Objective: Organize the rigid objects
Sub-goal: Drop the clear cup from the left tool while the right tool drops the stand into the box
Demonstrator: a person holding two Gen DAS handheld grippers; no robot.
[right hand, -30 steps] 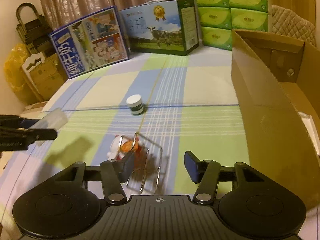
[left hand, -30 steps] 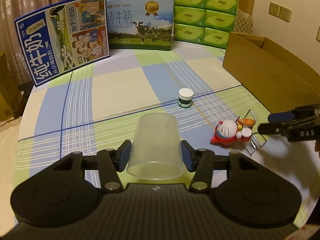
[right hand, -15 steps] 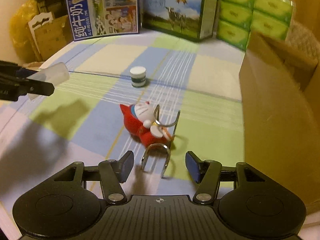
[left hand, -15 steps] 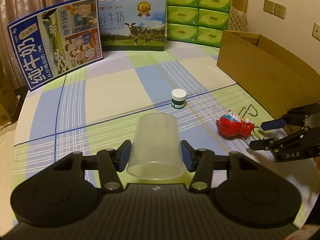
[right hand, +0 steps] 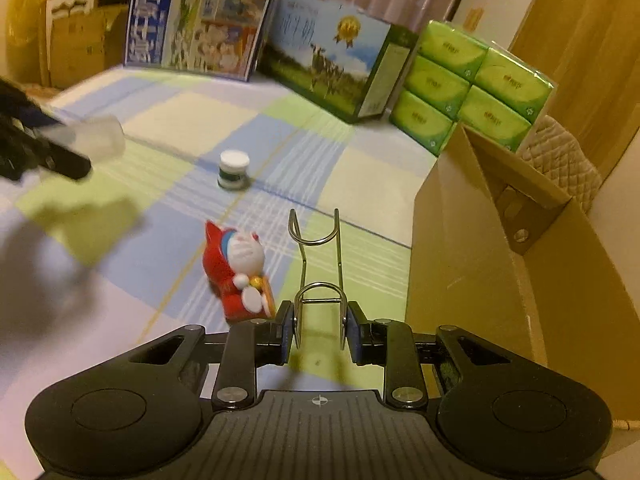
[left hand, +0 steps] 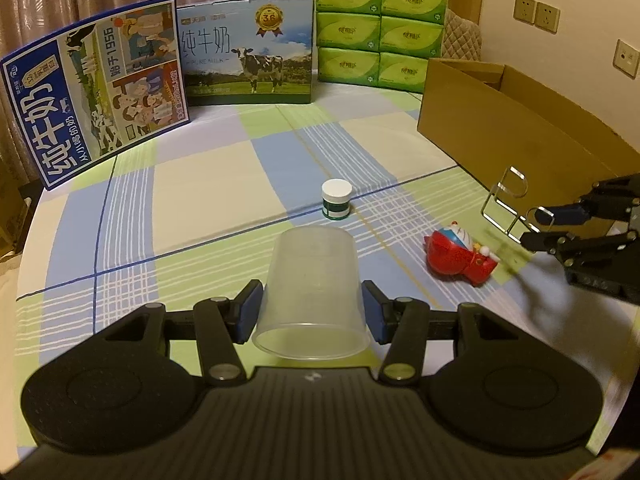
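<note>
A clear plastic cup [left hand: 312, 280] lies on its side between the pads of my left gripper [left hand: 312, 312], which is shut on it above the checked cloth. My right gripper [right hand: 319, 328] has its jaws closing on a bent metal wire rack [right hand: 320, 285], and both pads press on the rack's near loop. In the left wrist view the wire rack [left hand: 513, 168] hangs off the cloth in the right gripper [left hand: 534, 226]. A red and blue cat toy [right hand: 236, 268] lies just left of the rack. A small white-lidded jar [left hand: 337, 200] stands mid-table.
An open cardboard box [right hand: 480, 280] stands close on the right. Two milk cartons [left hand: 248, 52] and stacked green tissue packs [left hand: 380, 36] line the far edge. The left gripper with the cup [right hand: 102, 140] hovers at the left of the right wrist view.
The right gripper has closed on the wire rack, rolled, and raised it off the cloth beside the toy. The left gripper and its cup have stayed put.
</note>
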